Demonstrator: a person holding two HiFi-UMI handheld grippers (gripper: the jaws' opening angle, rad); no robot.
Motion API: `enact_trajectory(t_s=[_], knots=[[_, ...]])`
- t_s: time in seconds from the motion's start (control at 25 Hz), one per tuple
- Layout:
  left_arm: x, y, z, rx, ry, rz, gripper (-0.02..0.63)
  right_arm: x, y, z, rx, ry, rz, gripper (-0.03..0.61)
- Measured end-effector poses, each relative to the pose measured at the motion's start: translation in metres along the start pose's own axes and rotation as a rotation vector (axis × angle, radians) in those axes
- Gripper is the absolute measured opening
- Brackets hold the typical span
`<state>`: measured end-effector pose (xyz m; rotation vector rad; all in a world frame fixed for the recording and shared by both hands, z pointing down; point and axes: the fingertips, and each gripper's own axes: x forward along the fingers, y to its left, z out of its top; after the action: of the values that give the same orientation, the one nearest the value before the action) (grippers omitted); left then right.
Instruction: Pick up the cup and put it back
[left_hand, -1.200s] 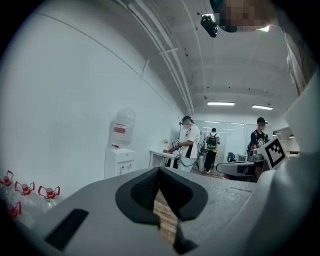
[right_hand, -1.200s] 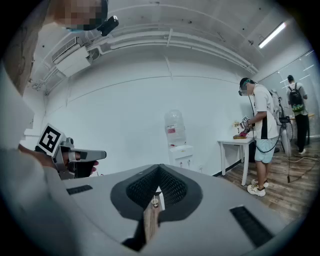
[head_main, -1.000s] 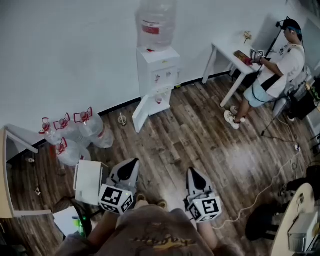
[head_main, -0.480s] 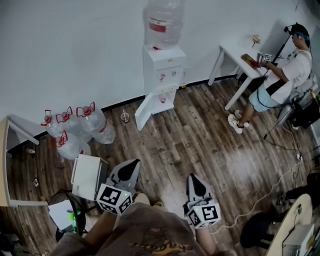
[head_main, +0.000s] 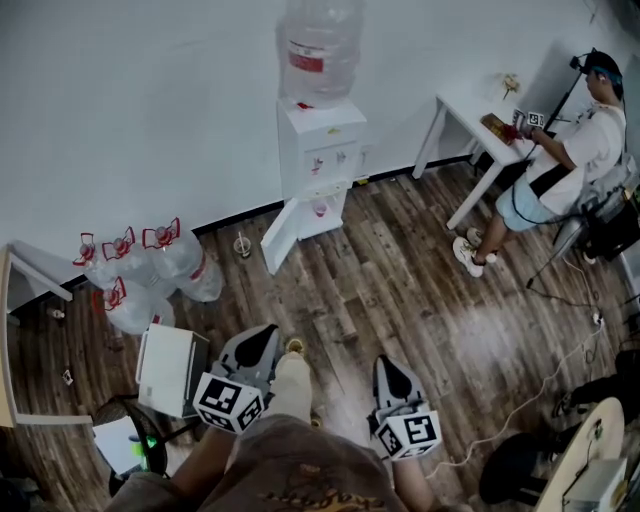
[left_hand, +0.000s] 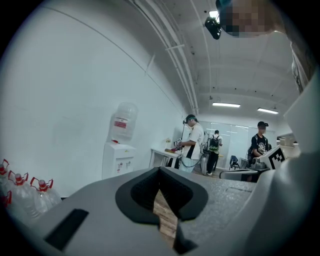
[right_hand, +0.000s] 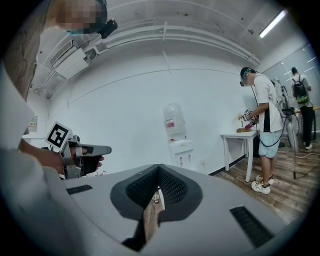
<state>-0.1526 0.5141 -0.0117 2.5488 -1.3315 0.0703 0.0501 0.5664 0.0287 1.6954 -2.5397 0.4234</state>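
Cup: stands on the wood floor left of centre in the upper half of the head view. It is near the dispenser's open door and well apart from both grippers.
Left gripper: lower centre-left of the head view, tip toward the top of the frame. Its jaws are pressed together with nothing between them. In its own view the pads meet at the tip, and only floor shows through the slit below.
Right gripper: lower centre-right, also pointing up-frame. Its jaws are pressed together and empty.
Dispenser: white, against the wall at top centre, with a large clear bottle on top. Its lower door is swung open toward the left.
Jugs: a cluster of clear water jugs with red handles on the floor at the left, by the wall.
Box: white, on the floor at lower left, just beside the left gripper.
Table: white, in the upper right, against the wall.
Bystander: stands at the table in the upper right corner, hands over the tabletop.
Cable: white, trailing across the floor at lower right.
Wearer's leg: light trousers, between the two grippers at the bottom centre.
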Motion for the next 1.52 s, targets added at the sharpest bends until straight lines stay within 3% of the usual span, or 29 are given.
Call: enact_trajectory(t_s=[0.48, 0.88, 1.2, 1.52], knots=[[0.17, 0.094, 0.046, 0.014, 0.023, -0.032, -0.002, 0.168, -0.082, 0.054, -0.027, 0.015, -0.019, -0.006], [0.276, 0.168, 0.077, 0.02, 0.043, -0.081, -0.002, 0.281, -0.13, 0.084, -0.007, 0.017, -0.065, 0.0], [0.339, 0.188, 0.087, -0.007, 0.027, -0.161, -0.002, 0.331, -0.157, 0.09, -0.007, 0.027, -0.068, 0.0], [0.402, 0.205, 0.084, 0.007, 0.034, -0.122, -0.002, 0.386, -0.2, 0.098, -0.009, 0.026, -0.017, 0.0]])
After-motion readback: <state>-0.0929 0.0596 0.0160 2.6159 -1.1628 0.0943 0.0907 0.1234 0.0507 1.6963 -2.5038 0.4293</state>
